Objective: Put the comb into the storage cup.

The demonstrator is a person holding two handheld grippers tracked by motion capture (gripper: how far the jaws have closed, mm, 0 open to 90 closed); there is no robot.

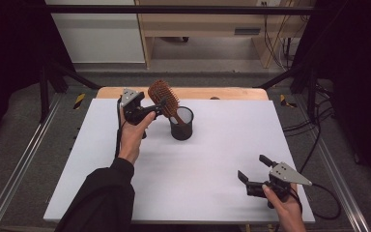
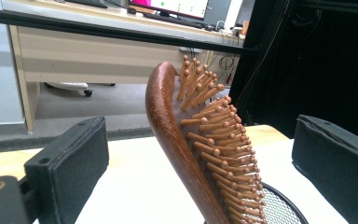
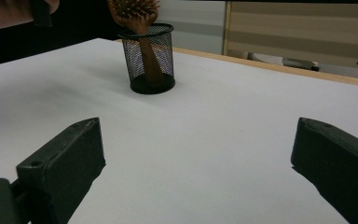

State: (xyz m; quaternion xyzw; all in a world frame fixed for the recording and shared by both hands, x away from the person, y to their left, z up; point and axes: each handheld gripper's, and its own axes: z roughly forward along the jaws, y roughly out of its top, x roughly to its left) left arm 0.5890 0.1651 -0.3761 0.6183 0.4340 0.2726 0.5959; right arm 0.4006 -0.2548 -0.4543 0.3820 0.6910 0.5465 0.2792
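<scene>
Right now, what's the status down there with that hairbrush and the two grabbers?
Left gripper open, fingers either side of the wooden hairbrush. Brush stands handle-down in the black mesh cup. Right gripper open, idle near the table's front edge. Nothing in the way.

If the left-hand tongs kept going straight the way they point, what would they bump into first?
Most likely the wooden hairbrush: its head stands between the open left tongs, handle down in the mesh cup.

A reddish-brown wooden hairbrush point(image 1: 164, 95) with orange-tan bristles stands in a black mesh cup point(image 1: 182, 124) on a white table point(image 1: 212, 159).
</scene>
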